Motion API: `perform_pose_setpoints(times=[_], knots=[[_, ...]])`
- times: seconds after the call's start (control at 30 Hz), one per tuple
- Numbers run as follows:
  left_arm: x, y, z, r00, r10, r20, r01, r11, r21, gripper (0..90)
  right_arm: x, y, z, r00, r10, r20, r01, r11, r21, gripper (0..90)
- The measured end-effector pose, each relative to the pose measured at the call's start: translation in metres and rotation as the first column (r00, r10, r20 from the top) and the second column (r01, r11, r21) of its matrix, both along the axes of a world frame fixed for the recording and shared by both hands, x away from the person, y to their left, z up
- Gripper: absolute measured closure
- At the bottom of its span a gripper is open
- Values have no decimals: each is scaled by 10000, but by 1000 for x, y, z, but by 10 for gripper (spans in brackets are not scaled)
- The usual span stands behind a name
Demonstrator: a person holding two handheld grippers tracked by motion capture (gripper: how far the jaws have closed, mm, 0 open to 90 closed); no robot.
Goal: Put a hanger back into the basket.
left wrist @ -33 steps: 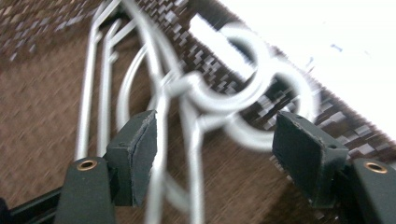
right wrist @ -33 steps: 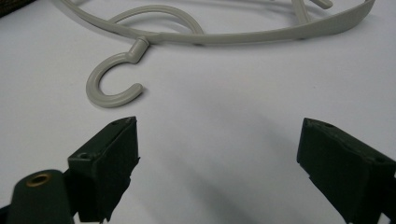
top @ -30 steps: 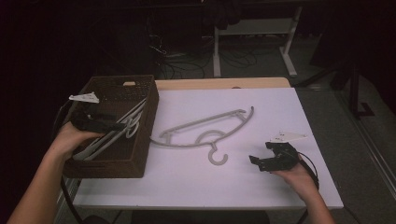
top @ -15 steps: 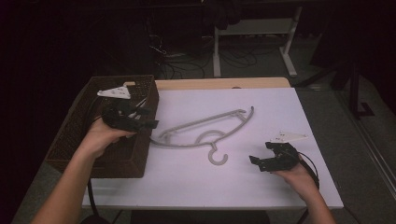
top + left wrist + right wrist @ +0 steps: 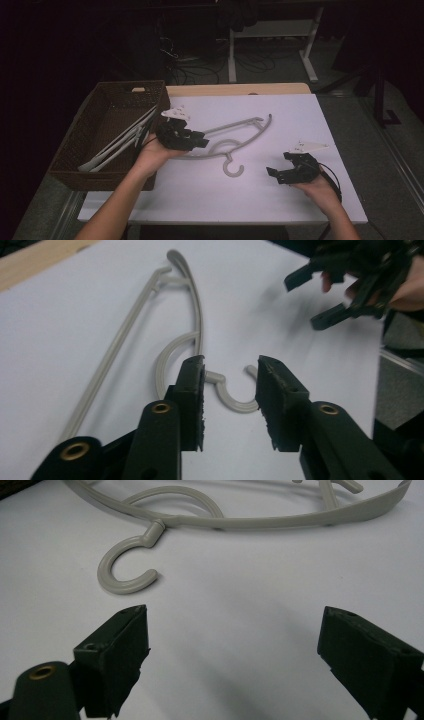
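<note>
A grey plastic hanger (image 5: 241,124) lies flat on the white table top (image 5: 300,115), its hook (image 5: 233,169) towards the near edge. My left gripper (image 5: 202,140) hovers at the hanger's left end, just right of the basket. In the left gripper view its jaws (image 5: 230,362) have just been closing and stand a little apart with nothing between them; the hook (image 5: 235,402) lies beyond them. My right gripper (image 5: 273,173) rests at the near right, open wide and empty (image 5: 235,617), pointing at the hanger (image 5: 300,520) and its hook (image 5: 122,565).
A brown wicker basket (image 5: 115,88) stands at the table's left edge with several pale hangers (image 5: 120,142) lying in it. A wooden strip (image 5: 240,89) runs along the table's far side. Dark floor, cables and a white stand lie behind.
My left hand has left the basket and moved right, to the hanger on the table, and its jaws have narrowed. The right hand and the hanger have stayed put.
</note>
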State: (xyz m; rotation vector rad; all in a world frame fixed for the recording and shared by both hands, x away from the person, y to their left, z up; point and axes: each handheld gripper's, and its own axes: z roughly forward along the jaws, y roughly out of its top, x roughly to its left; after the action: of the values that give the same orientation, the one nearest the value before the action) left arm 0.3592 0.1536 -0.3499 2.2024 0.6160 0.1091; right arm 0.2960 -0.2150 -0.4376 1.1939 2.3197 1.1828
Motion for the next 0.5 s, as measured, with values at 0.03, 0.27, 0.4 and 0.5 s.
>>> perform_pose_setpoints(times=[0.03, 0.27, 0.4, 0.5], knots=[[2, -3, -6, 10000, 65, -26, -65, 9999, 112, 724, 0, 0, 0, 10000, 1, -7, -1, 10000, -4, 125], [17, -12, -50, 9966, 817, 74, -820, 9876, 1338, 900, 0, 1, -1, 10000, 61, -30, -61, 10000, -69, 125], [25, -11, -71, 9916, 1285, 126, -1289, 9776, 1664, 900, 1, 2, -1, 9999, 121, -16, -121, 9998, -138, 126], [30, -12, -82, 9898, 1418, 166, -1422, 9695, 1998, 900, 0, 2, -1, 9999, 123, -12, -123, 9998, -148, 126]])
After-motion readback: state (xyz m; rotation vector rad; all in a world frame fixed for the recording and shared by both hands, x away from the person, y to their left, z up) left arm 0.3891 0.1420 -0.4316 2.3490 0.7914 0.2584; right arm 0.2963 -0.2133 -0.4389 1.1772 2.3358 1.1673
